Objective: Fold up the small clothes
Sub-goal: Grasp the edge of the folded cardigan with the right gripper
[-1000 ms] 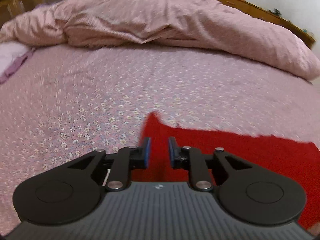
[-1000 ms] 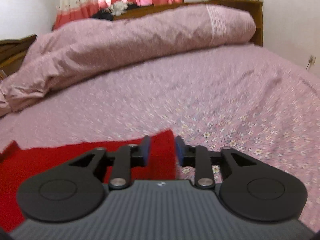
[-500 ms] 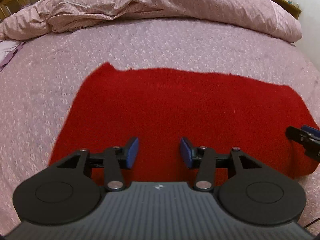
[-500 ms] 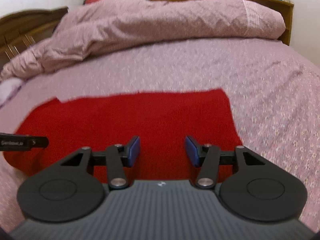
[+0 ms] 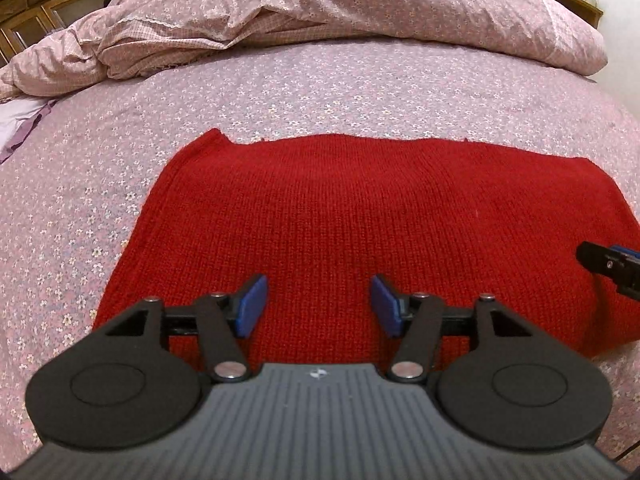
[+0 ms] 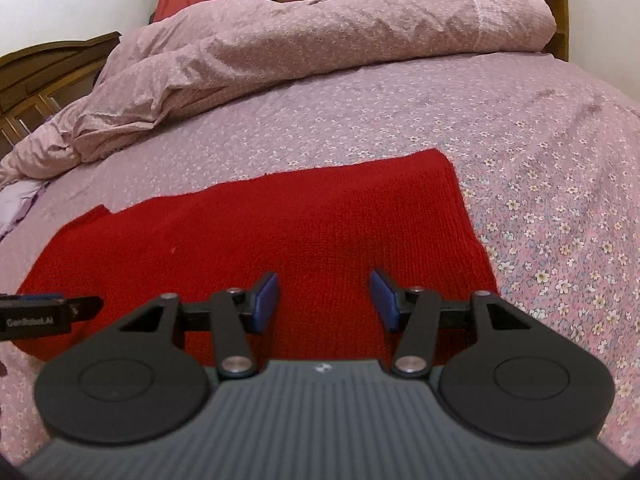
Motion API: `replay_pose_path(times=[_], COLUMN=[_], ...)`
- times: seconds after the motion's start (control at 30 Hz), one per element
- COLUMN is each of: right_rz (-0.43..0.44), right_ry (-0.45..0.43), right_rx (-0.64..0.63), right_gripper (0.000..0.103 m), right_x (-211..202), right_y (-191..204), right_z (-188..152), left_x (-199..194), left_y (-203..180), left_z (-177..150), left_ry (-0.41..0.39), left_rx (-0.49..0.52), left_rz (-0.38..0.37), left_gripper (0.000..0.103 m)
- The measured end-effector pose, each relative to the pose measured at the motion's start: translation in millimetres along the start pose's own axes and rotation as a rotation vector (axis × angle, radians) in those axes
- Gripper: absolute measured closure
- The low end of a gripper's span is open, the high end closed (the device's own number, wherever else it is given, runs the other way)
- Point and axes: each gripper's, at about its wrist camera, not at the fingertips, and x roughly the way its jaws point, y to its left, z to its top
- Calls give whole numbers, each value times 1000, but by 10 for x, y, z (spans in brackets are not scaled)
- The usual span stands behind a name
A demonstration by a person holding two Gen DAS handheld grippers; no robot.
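Left gripper (image 5: 318, 306) has just been opening, right gripper (image 6: 324, 302) released; red knit (image 5: 360, 220) lies ahead; pinching bedsheet (image 5: 320, 88) underneath risks a dragged fold.

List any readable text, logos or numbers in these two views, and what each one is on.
"GenRobot.AI": white print, slightly blurred, on the side of the left gripper at the right wrist view's left edge.
Small white emblem on each gripper body: too small to read.
Nothing readable on the red knit or the bedsheet.

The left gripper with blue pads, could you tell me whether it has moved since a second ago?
Yes. The left gripper has pulled back from the rumpled pink duvet, its jaws just opening over the red knitted cloth.
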Motion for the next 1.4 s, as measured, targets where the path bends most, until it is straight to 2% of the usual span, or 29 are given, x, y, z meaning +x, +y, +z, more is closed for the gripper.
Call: replay_pose_path(times=[0.23,0.43,0.63,0.77,0.8,1.13,1.27,1.4], right_rz=[8,37,111,143,145,67,45,71], right_ry=[-24,-44,8,33,33,57,69,46], right_rx=[19,113,305,483,517,609,647,702], right_gripper=[48,48,41,29,29,27,27,26], right_x=[-50,-270,-443,-444,-438,-594,-478,-310], right_y=[-15,-59,-196,-331,-356,-346,-409,-440], right_z=[-16,-35,-114,-236,-264,-383,-415,-453], left_x=[-40,-143,-286,-354,-368,-399,-393,-360], left_y=[24,102,208,261,271,322,308,295], left_z=[-4,-51,-129,-195,-211,-260,-267,-278], left_ry=[1,14,25,28,28,35,36,44], left_rx=[-23,-39,-78,-92,-93,-108,-102,-99], left_rz=[-2,-15,-48,-47,-48,-48,-44,-38], left_gripper=[38,37,37,37,37,37,37,37])
